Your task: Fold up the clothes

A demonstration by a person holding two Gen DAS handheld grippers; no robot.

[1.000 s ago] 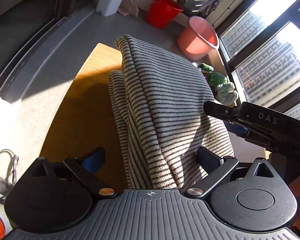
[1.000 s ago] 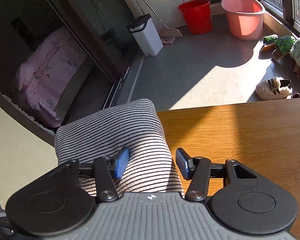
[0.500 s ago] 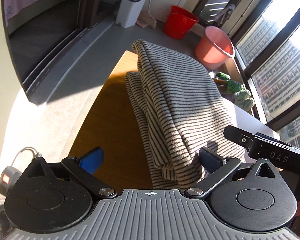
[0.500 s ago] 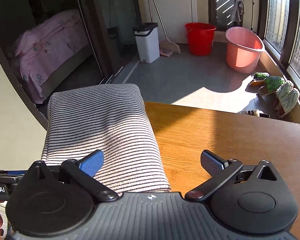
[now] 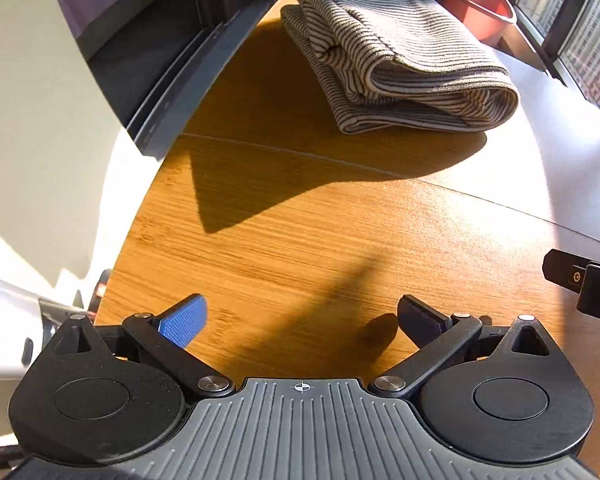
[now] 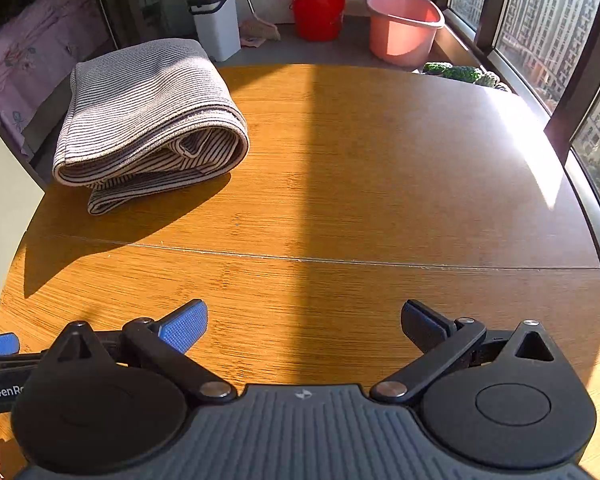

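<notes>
A grey-and-white striped garment [image 6: 148,120] lies folded in a thick bundle at the far left of the round wooden table [image 6: 380,184]. The left wrist view shows the same striped garment [image 5: 396,48] near the table's far edge. My left gripper [image 5: 300,320] hovers open over bare wood, well short of the bundle, nothing between its fingers. My right gripper [image 6: 304,320] is open too, above the near part of the table, with the garment far ahead to its left. A piece of the right gripper [image 5: 584,284] shows at the left wrist view's right edge.
Past the table stand a red bucket [image 6: 318,10], a pink basin [image 6: 402,26], a white bin [image 6: 216,22] and green slippers [image 6: 460,74]. Tall windows [image 6: 560,40] run along the right. A doorway on the left shows a pink bed [image 6: 28,52]. A seam [image 6: 300,258] crosses the tabletop.
Both grippers let go of the striped garment and drew back toward the near side of the table. The right jaws went from narrow to wide. The bundle now rests alone on the table.
</notes>
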